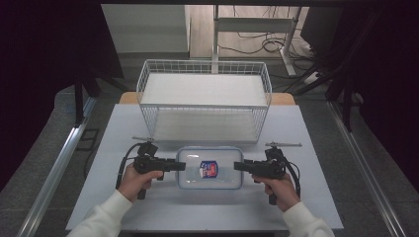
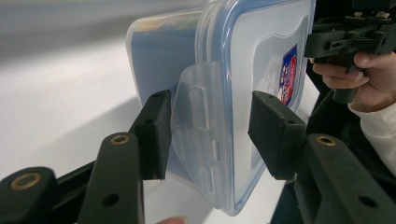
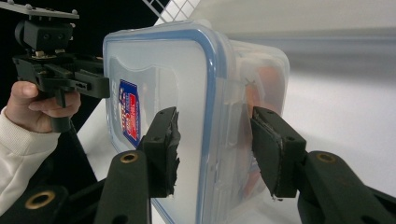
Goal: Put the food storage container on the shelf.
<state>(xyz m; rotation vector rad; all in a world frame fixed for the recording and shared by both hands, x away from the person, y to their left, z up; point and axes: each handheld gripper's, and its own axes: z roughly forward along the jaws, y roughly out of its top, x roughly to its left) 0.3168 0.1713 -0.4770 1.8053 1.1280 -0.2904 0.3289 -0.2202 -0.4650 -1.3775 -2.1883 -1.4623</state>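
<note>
Two hands low in the high view, each holding a gripper. Left gripper (image 1: 181, 166) and right gripper (image 1: 237, 166) straddle the short ends of a lidded plastic container (image 1: 210, 168) lying flat on the white table (image 1: 123, 128); both sets of jaws stand apart, pads off the plastic, the left bracketing a latch flap (image 2: 198, 119). Judgement: close both evenly on the rim, keeping level. Just beyond, a wire basket (image 1: 203, 98) blocks forward travel; bare table lies either side.
</note>
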